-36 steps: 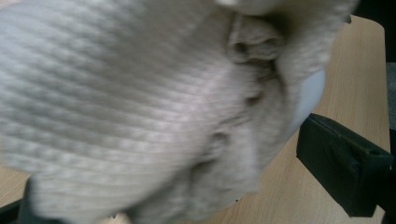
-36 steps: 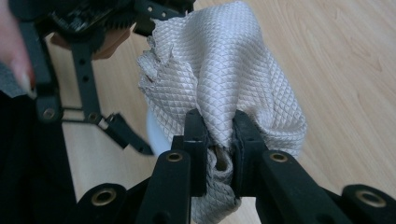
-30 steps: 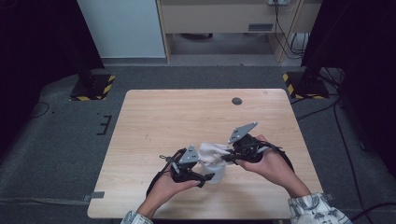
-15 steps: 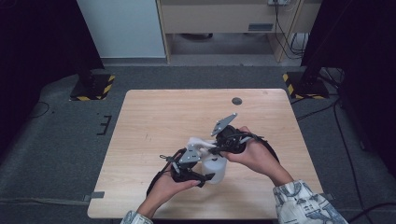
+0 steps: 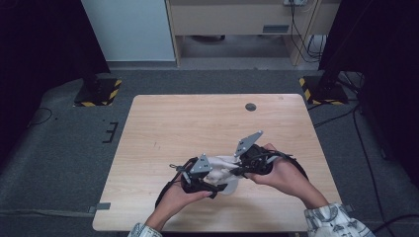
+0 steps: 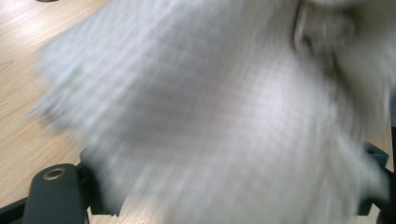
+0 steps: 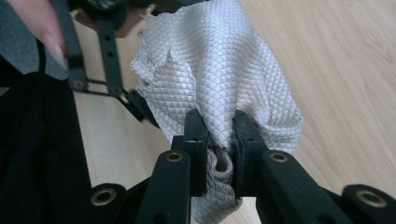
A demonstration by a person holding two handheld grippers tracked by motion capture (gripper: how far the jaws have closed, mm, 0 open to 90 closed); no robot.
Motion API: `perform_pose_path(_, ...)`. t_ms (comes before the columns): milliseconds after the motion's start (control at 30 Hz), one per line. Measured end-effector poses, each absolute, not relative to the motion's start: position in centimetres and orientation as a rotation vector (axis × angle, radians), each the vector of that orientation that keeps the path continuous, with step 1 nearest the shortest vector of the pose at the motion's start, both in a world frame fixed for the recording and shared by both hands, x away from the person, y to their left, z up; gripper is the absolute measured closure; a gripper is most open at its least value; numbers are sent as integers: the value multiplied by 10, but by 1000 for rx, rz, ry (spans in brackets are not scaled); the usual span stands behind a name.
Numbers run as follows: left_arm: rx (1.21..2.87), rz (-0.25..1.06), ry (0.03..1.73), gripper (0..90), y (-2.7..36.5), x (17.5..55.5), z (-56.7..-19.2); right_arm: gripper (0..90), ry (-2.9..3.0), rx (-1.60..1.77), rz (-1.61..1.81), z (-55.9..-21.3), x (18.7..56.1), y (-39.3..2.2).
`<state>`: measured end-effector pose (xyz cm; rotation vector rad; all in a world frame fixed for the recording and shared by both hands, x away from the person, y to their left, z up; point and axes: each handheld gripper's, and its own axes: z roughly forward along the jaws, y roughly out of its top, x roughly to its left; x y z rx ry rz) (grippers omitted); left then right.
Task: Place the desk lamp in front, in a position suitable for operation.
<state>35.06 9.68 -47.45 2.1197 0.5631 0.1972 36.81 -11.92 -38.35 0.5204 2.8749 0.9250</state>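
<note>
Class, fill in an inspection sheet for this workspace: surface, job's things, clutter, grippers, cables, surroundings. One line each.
Surface: light wooden table, mostly bare; small dark round spot near the far edge.
Job's things: white quilted cloth, bunched between both grippers.
Clutter: nothing seen.
Grippers: right gripper jaws pinch a fold of the cloth; left gripper sits against the cloth, its grip hidden by blur.
Cables: black cable loops from the left gripper; more cables lie on the floor at right.
Surroundings: grey carpet, hazard-striped stand bases, cabinet behind.
</note>
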Motion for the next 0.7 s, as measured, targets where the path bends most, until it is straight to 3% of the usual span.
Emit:
perform_pose_path(333,2123,205,565,164,97,351,-474,791,2818,684,887,-385,400,-142)
perform_pose_path(700,2132,216,559,165,97,350,-474,791,2864,524,865,-385,390,-93)
